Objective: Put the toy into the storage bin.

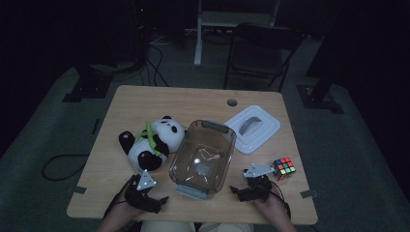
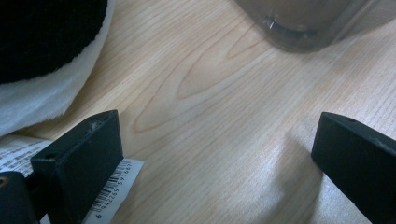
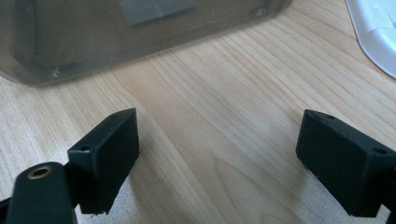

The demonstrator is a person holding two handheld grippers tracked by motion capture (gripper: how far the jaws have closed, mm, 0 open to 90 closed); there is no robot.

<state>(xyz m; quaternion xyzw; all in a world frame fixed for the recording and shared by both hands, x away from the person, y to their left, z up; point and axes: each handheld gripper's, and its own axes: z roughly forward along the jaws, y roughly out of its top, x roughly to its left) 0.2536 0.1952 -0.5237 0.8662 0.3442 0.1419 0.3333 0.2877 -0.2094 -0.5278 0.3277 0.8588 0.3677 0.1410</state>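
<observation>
Near the front edge of the table (image 1: 145, 96), seen from above, the left gripper (image 1: 151, 198) and right gripper (image 1: 245, 192) are resting on either side of the clear tub (image 1: 203, 157), nothing picked up yet, so packing looks about to begin. Just beside the tub in the left gripper view, jaws are standing wide and empty, the panda toy (image 2: 42, 70) and its tag (image 2: 112, 189) close by, likely the first grab. Beside the tub (image 3: 140, 32) in the right gripper view, jaws are also gaping wide, the white lid (image 3: 376, 32) lying off to one side.

Clear plastic container (image 1: 203, 158), open, upright, mid-table beside plush panda (image 1: 152, 141)
</observation>
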